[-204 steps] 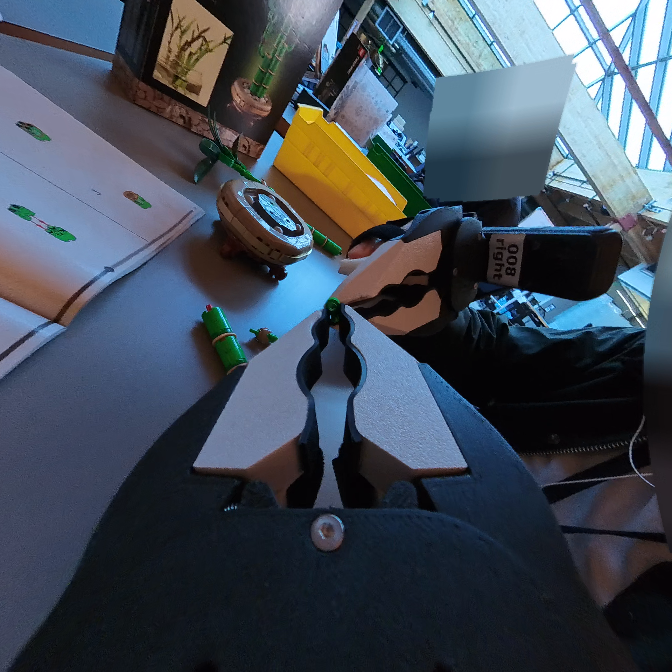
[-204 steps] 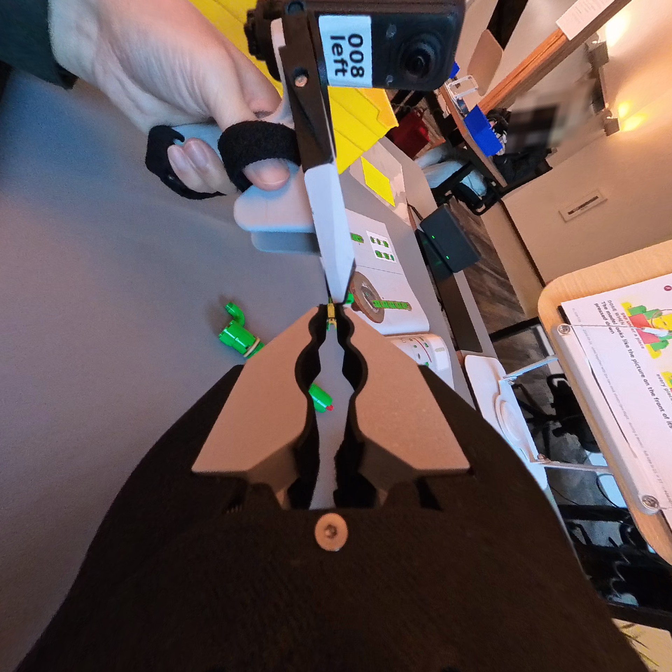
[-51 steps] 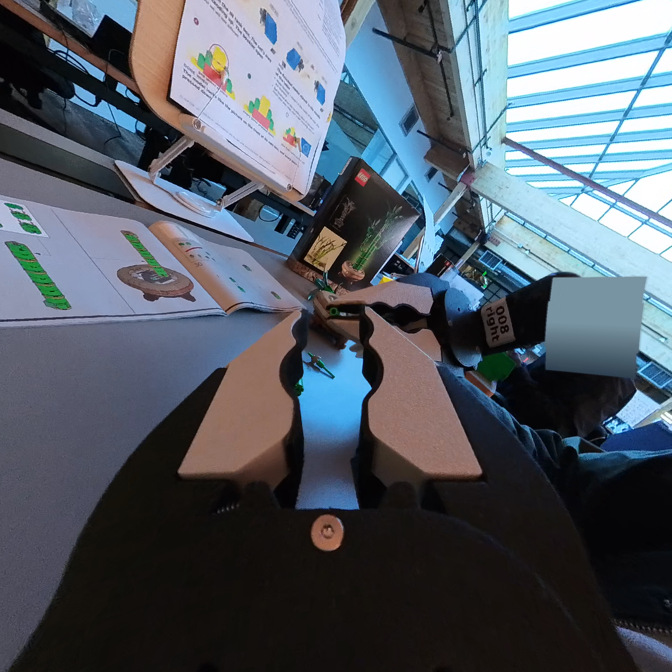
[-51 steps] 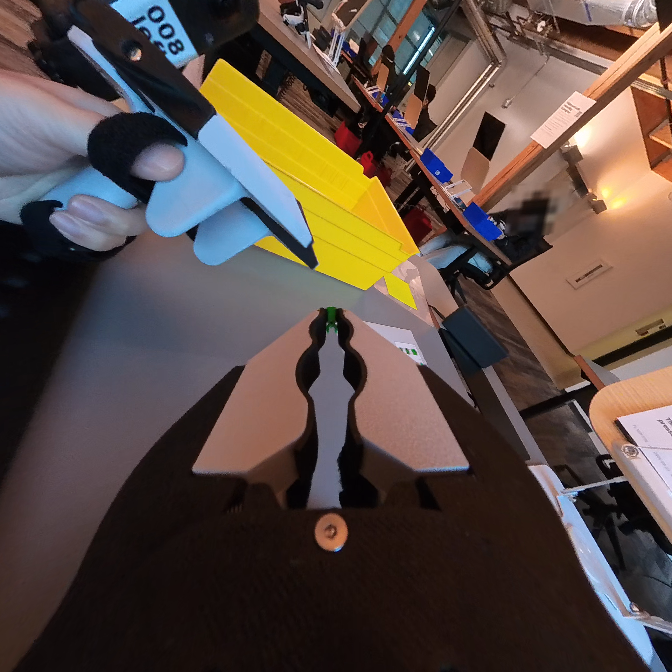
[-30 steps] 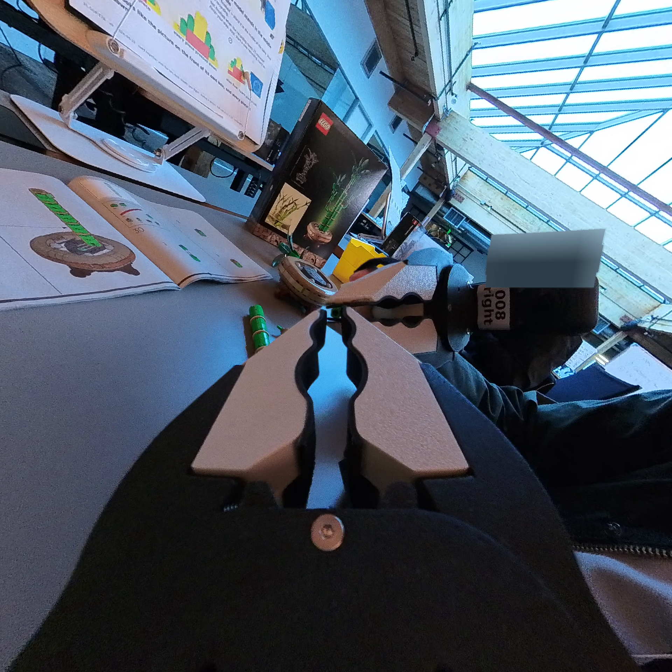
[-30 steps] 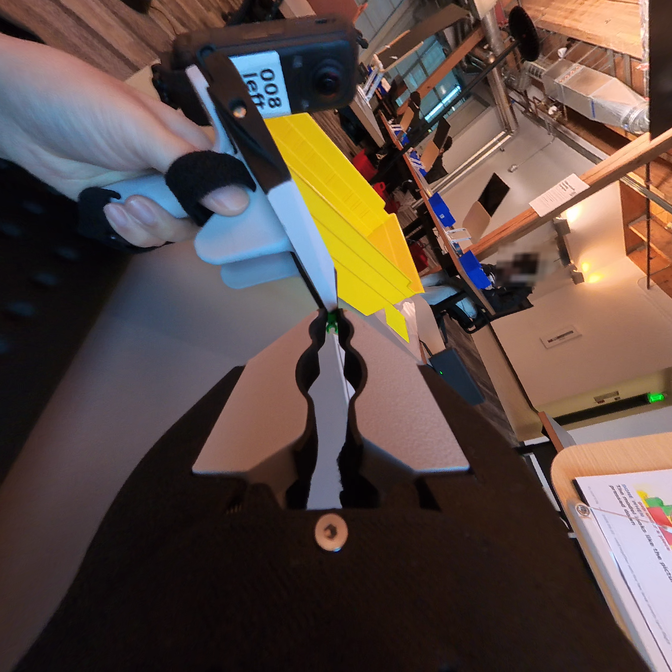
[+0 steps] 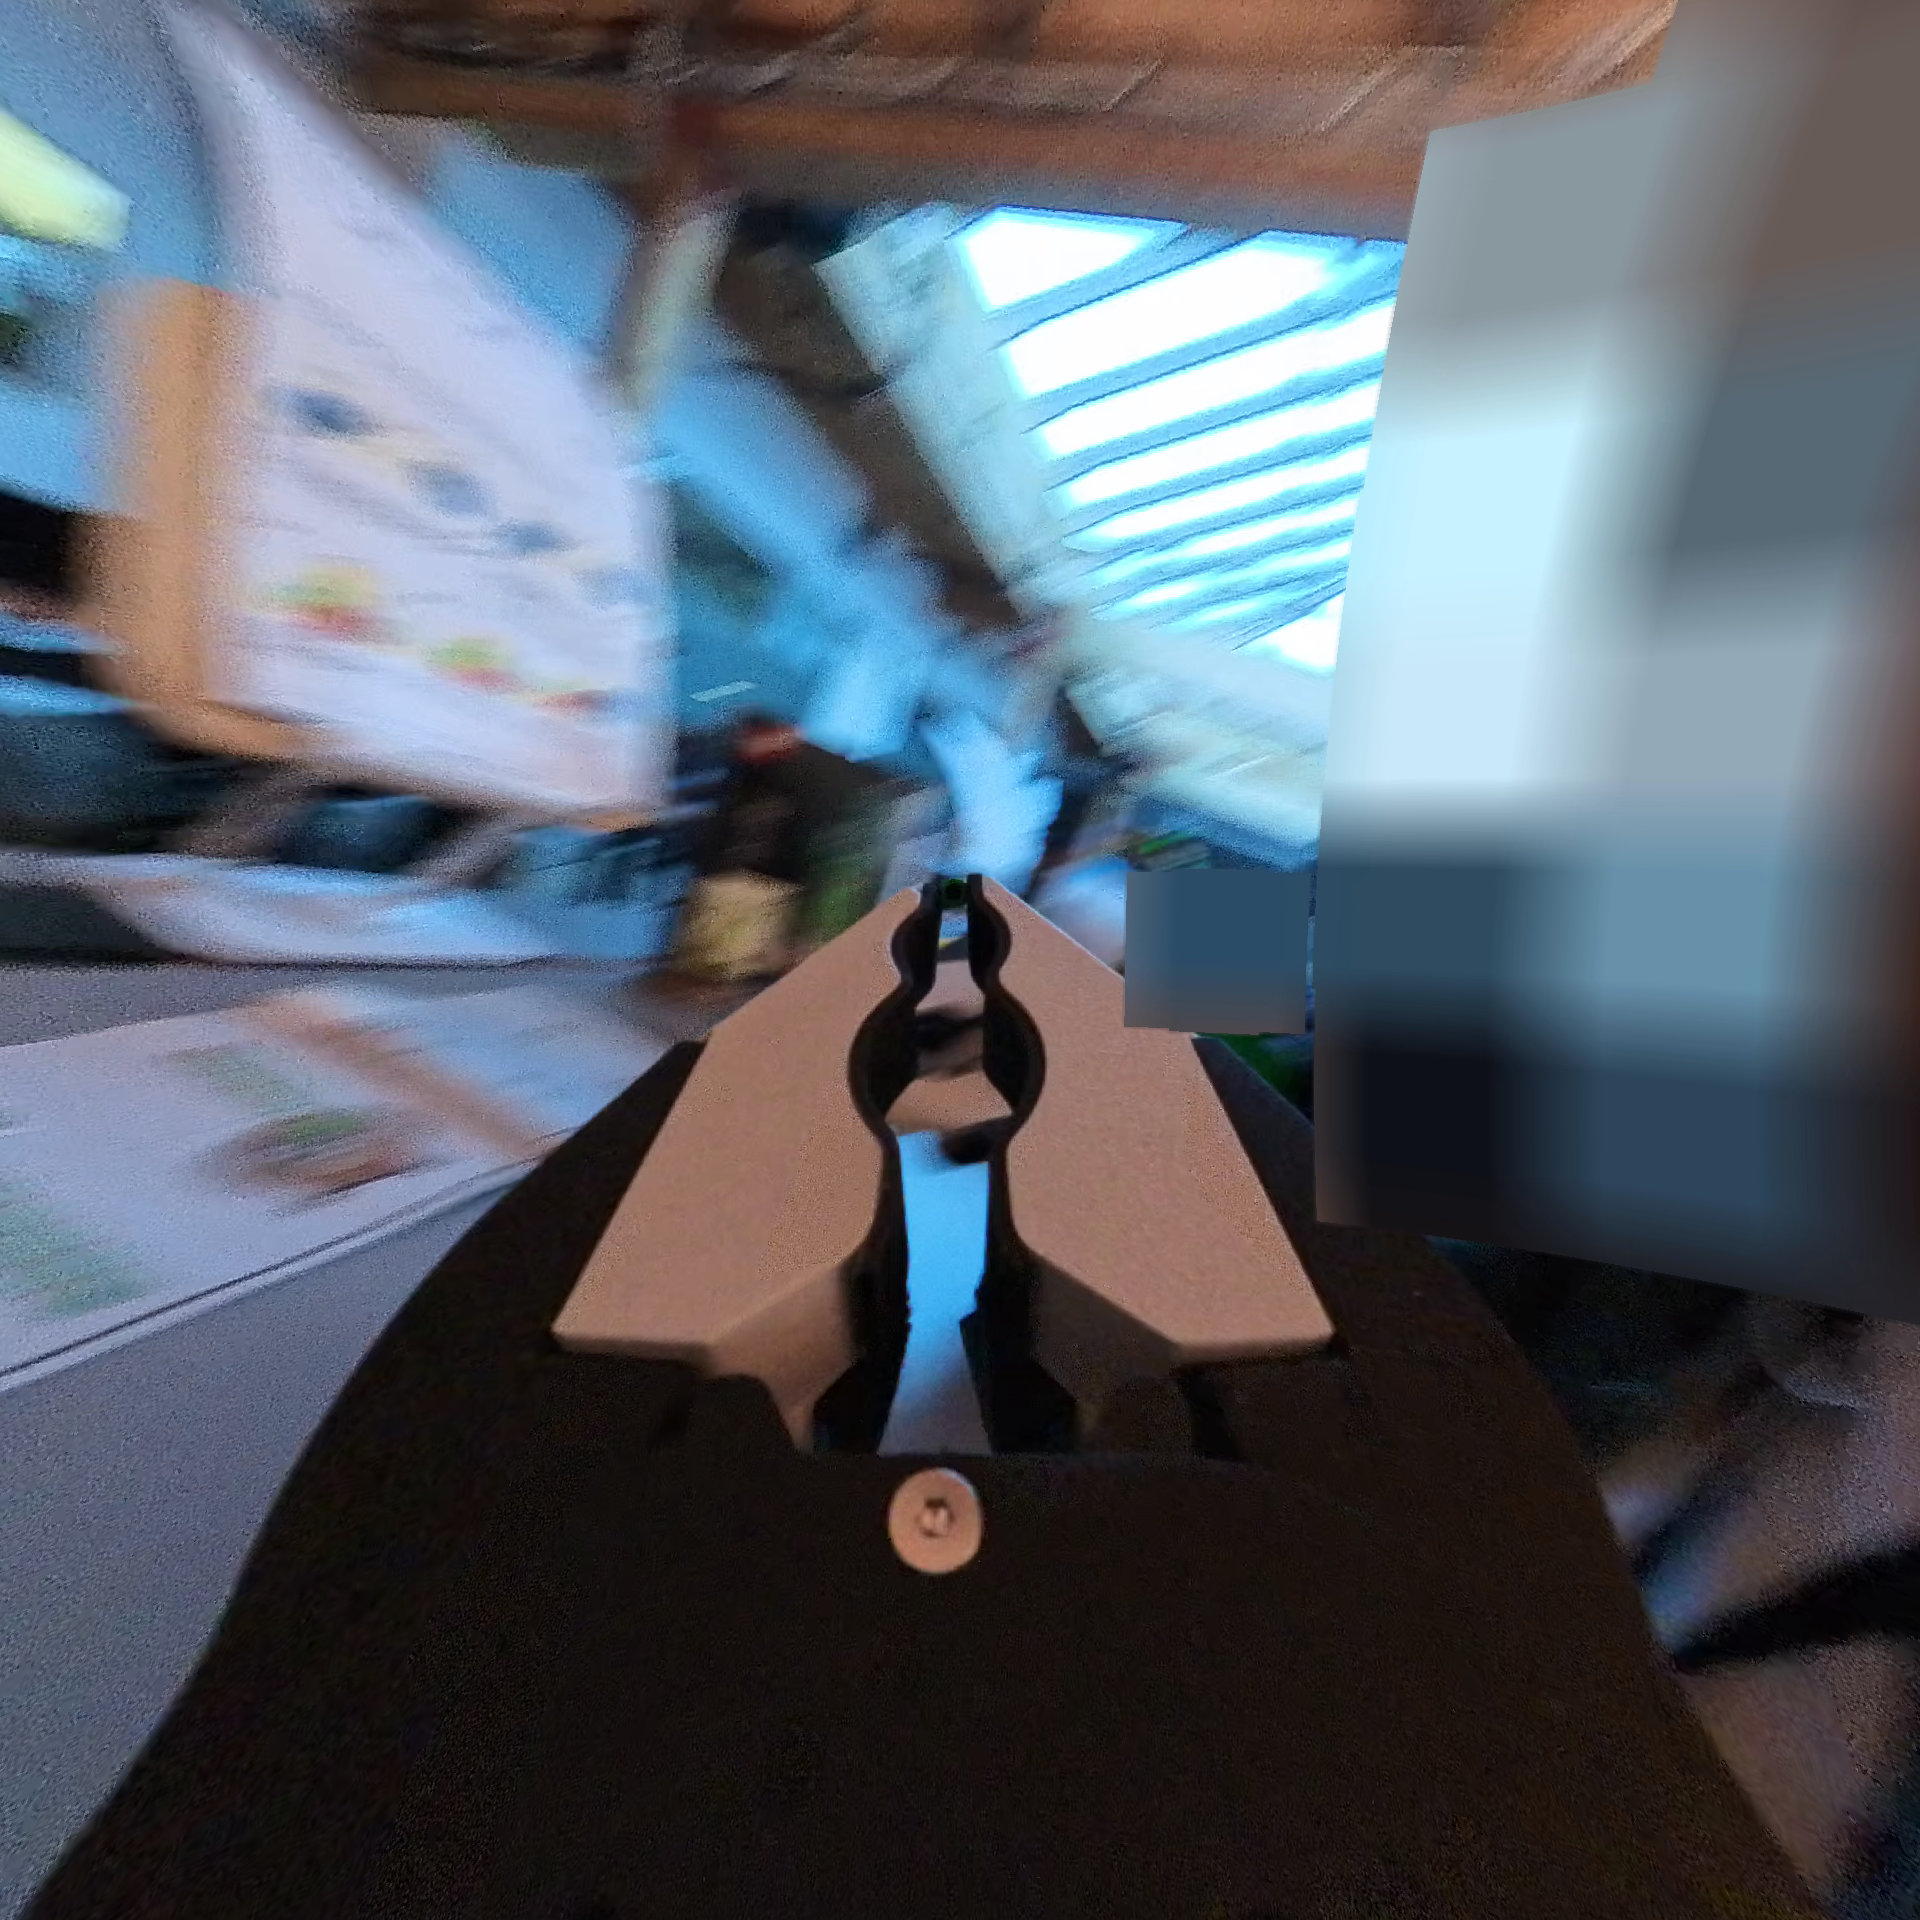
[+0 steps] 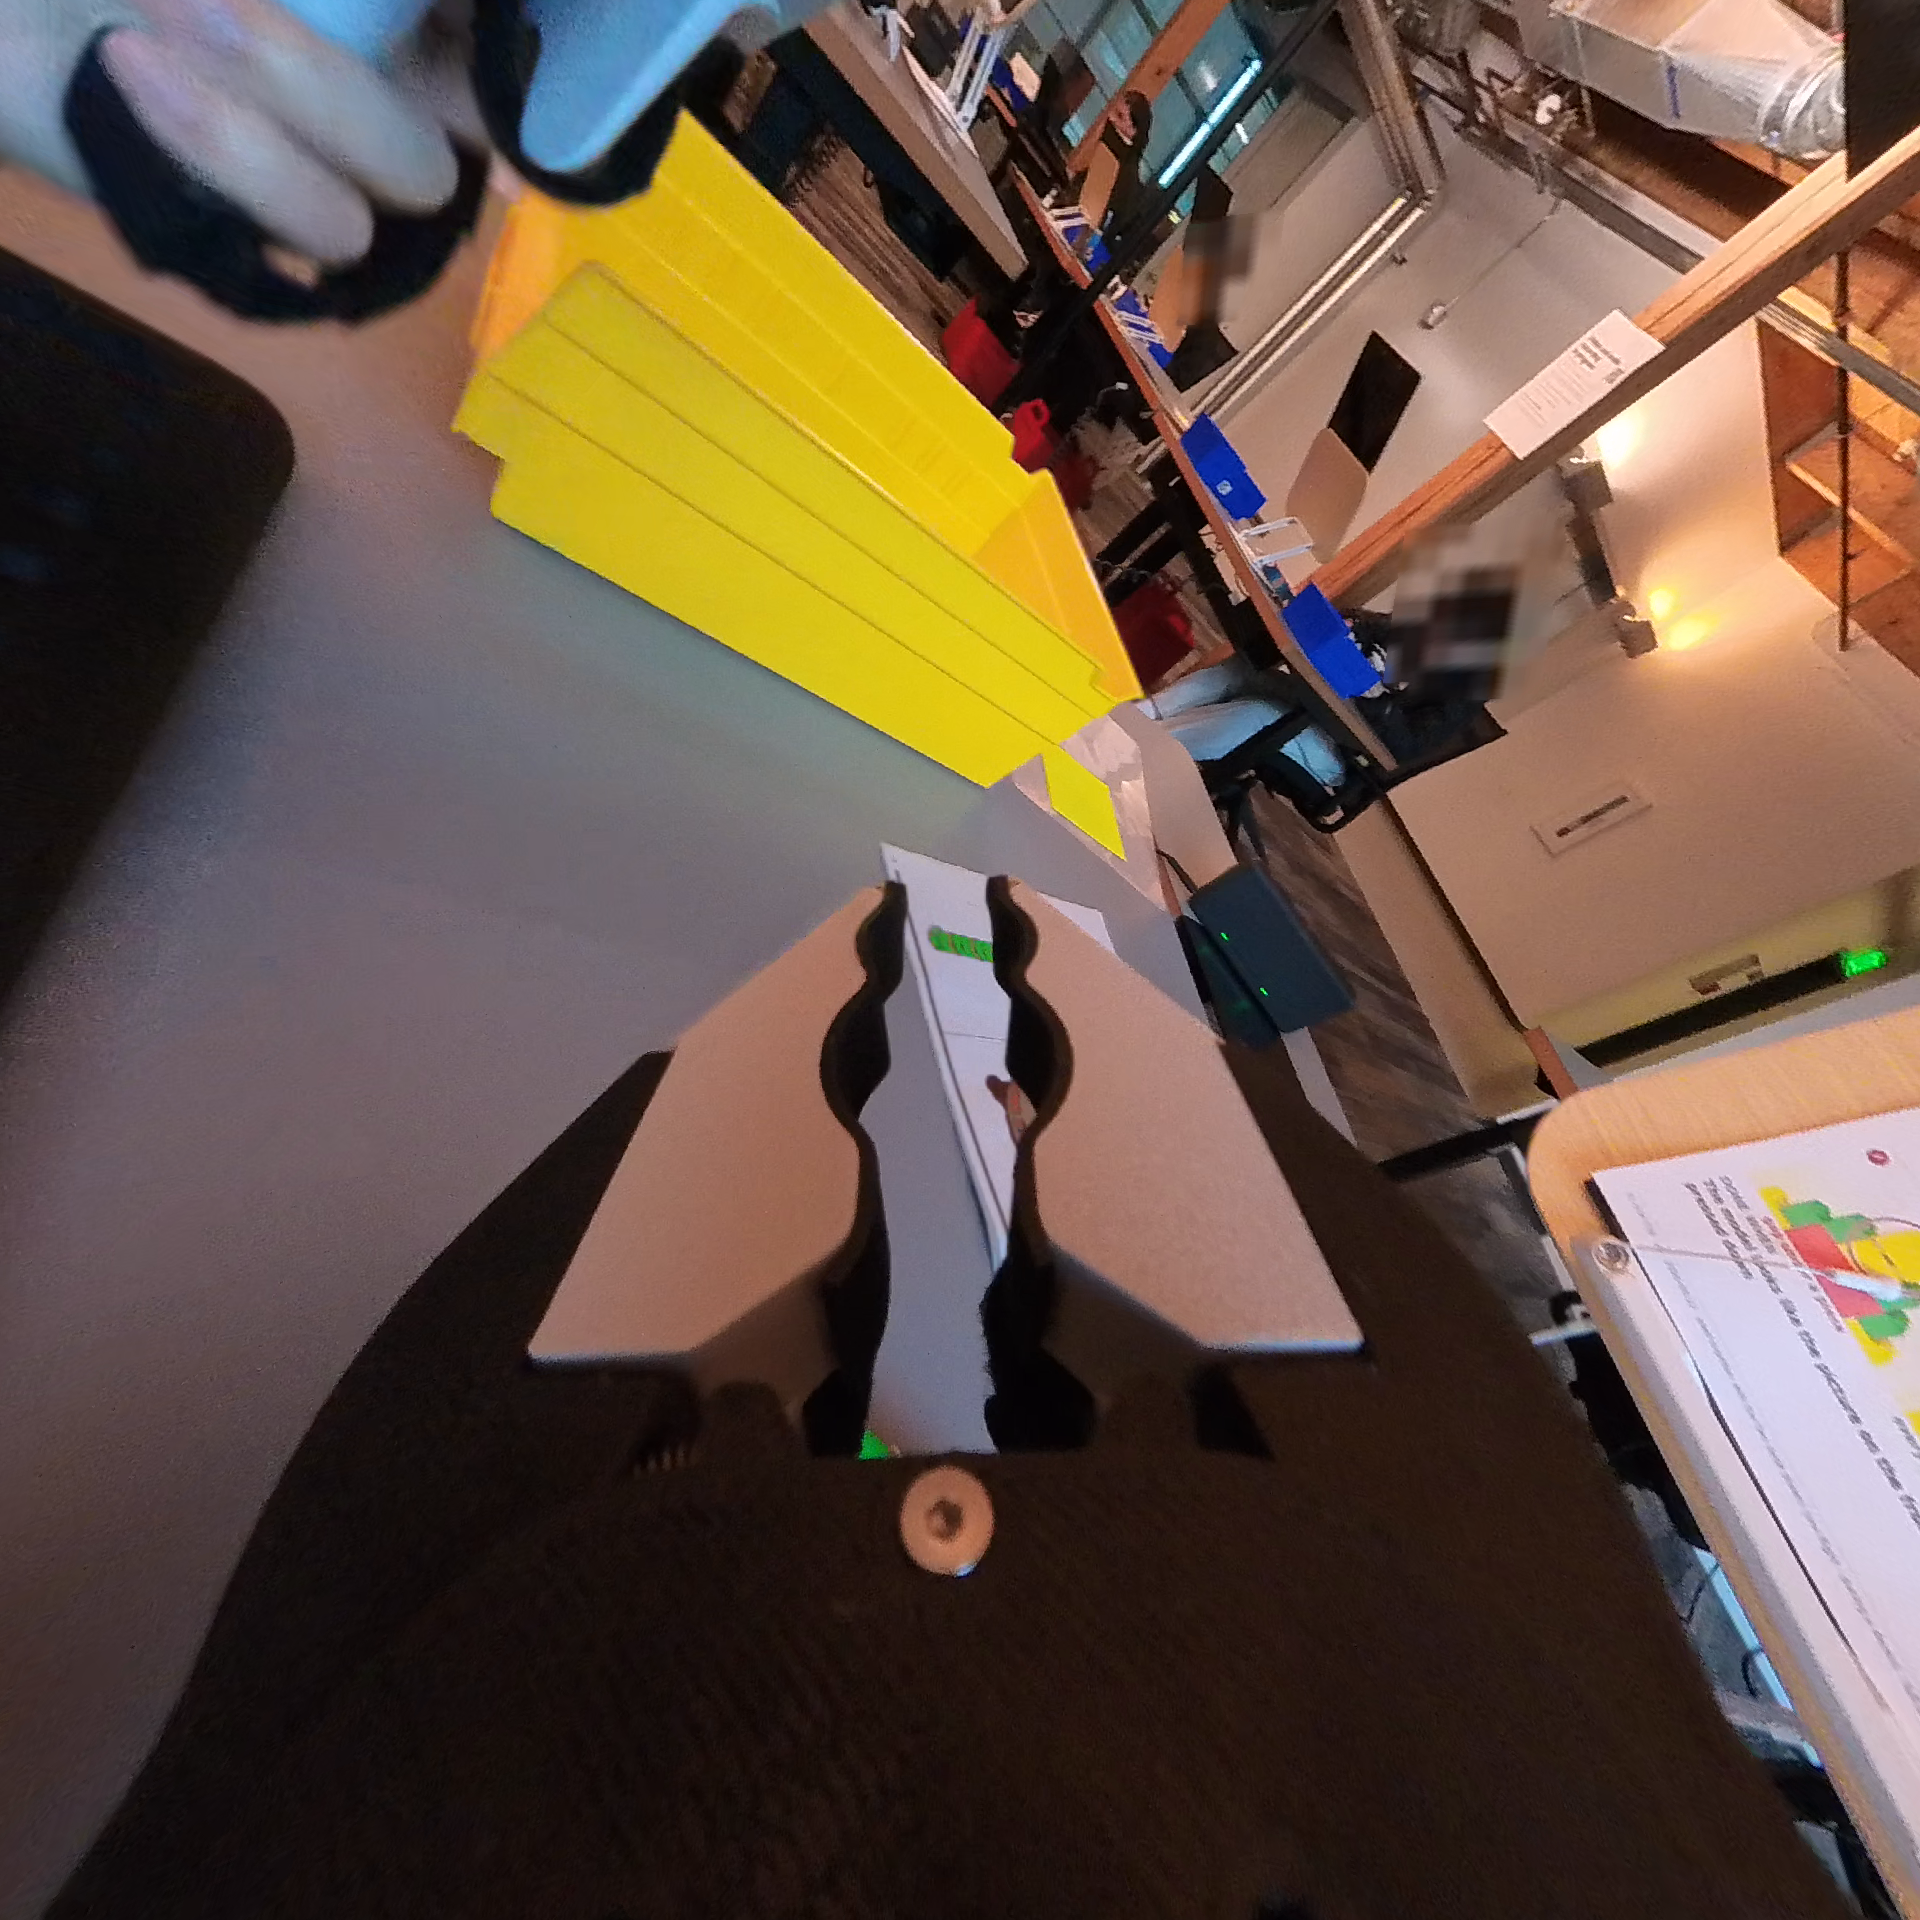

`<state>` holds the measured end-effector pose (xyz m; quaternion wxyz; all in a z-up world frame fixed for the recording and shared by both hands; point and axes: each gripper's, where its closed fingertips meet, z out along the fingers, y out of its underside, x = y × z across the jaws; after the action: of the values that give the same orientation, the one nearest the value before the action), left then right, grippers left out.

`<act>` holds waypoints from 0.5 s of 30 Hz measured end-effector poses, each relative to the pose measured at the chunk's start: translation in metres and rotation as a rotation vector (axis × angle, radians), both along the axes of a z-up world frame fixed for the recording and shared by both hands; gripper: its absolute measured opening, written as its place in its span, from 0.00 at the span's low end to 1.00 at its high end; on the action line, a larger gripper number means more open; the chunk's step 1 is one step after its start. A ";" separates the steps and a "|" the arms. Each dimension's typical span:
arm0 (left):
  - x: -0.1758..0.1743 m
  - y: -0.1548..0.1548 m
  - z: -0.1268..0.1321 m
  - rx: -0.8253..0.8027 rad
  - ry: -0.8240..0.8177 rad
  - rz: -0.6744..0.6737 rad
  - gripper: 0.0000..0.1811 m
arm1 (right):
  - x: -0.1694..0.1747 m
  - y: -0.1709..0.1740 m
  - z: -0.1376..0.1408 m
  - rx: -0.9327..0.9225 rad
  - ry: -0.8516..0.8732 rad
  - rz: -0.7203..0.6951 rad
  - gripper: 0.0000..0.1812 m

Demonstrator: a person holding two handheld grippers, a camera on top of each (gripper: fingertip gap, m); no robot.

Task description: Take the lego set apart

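Both grippers hover above bare table point(image 8: 436, 935): left gripper point(image 7: 950, 884) fingers pinch a green piece point(image 7: 950, 886), right gripper point(image 8: 940, 891) fingers apart.

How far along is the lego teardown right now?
In hand: the left gripper is shut on a tiny green piece at its tips. The right gripper is open and empty, so that piece looks pulled free. What is left cannot be judged: the left wrist view is blurred.
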<state>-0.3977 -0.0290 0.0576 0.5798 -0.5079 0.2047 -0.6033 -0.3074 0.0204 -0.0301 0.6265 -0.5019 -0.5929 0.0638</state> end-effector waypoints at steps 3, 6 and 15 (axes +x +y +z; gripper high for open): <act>-0.095 0.057 -0.010 0.000 0.389 0.621 0.01 | 0.005 0.008 0.001 -0.014 0.038 -0.017 0.07; -0.175 0.094 -0.053 -0.234 0.798 0.856 0.01 | 0.006 0.016 -0.006 -0.036 0.031 -0.035 0.06; -0.191 0.140 -0.106 -0.427 0.877 0.698 0.16 | 0.026 0.031 0.003 -0.032 0.072 -0.108 0.06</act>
<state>-0.5889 0.1112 -0.0481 0.4903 -0.8519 0.1204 -0.1389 -0.2811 0.0514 -0.0275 0.6419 -0.5406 -0.5407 0.0576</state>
